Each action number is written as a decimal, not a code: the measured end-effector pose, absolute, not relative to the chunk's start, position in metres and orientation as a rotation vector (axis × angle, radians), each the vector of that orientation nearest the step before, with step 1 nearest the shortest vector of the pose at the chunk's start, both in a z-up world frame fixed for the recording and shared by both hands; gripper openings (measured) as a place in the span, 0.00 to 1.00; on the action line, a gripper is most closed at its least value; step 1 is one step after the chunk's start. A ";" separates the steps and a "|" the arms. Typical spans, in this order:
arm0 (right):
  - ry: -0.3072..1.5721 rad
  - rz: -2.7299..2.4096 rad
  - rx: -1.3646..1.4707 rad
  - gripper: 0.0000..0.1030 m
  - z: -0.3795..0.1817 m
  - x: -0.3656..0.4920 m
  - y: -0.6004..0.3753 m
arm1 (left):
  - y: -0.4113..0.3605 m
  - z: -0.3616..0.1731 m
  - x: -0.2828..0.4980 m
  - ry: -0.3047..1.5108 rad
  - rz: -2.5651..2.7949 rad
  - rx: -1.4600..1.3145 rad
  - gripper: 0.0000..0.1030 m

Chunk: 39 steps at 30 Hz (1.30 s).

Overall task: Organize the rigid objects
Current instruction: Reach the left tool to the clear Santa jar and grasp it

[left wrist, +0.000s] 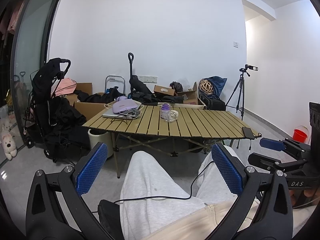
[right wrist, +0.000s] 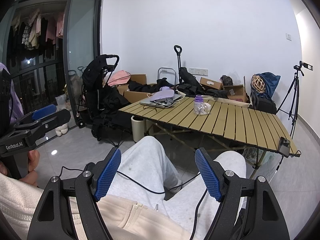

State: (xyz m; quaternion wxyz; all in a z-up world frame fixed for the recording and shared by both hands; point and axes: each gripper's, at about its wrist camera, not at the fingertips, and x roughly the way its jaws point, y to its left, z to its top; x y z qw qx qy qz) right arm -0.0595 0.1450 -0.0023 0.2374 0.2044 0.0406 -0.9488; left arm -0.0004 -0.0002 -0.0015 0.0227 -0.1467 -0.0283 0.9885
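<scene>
Both tools idle over the lap, left tool [left wrist: 158, 172] and right tool [right wrist: 158, 175] spread wide and empty. Purple-capped bottle [left wrist: 165, 112] and clear glass item [left wrist: 172, 116] touch on the counter [left wrist: 210, 124], well ahead of both, so task looks unstarted

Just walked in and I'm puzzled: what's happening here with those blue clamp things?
A seated person holds a pair of tongs in each hand, resting over their lap. The left tongs and right tongs are both open and hold nothing. Nothing is being handled yet. Ahead, on the slatted table, a purple-capped bottle stands by a clear object, with a laptop at the far corner.
</scene>
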 end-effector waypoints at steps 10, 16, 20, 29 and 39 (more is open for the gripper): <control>0.131 -2.619 0.635 0.79 -0.005 -0.106 0.156 | 0.005 0.005 -0.064 0.079 3.017 -0.472 1.00; 0.140 -2.601 0.807 0.79 -0.016 -0.200 0.168 | 0.011 -0.006 -0.177 0.165 2.929 -0.577 1.00; 0.116 -2.586 0.874 0.79 -0.013 -0.270 0.175 | 0.012 -0.028 -0.270 0.151 2.847 -0.733 1.00; 0.019 -2.528 0.951 0.79 -0.018 -0.414 0.170 | 0.020 -0.062 -0.443 0.112 2.776 -0.942 1.00; -0.120 -2.563 1.079 0.79 -0.065 -0.574 0.187 | 0.071 -0.128 -0.624 0.288 2.557 -1.131 1.00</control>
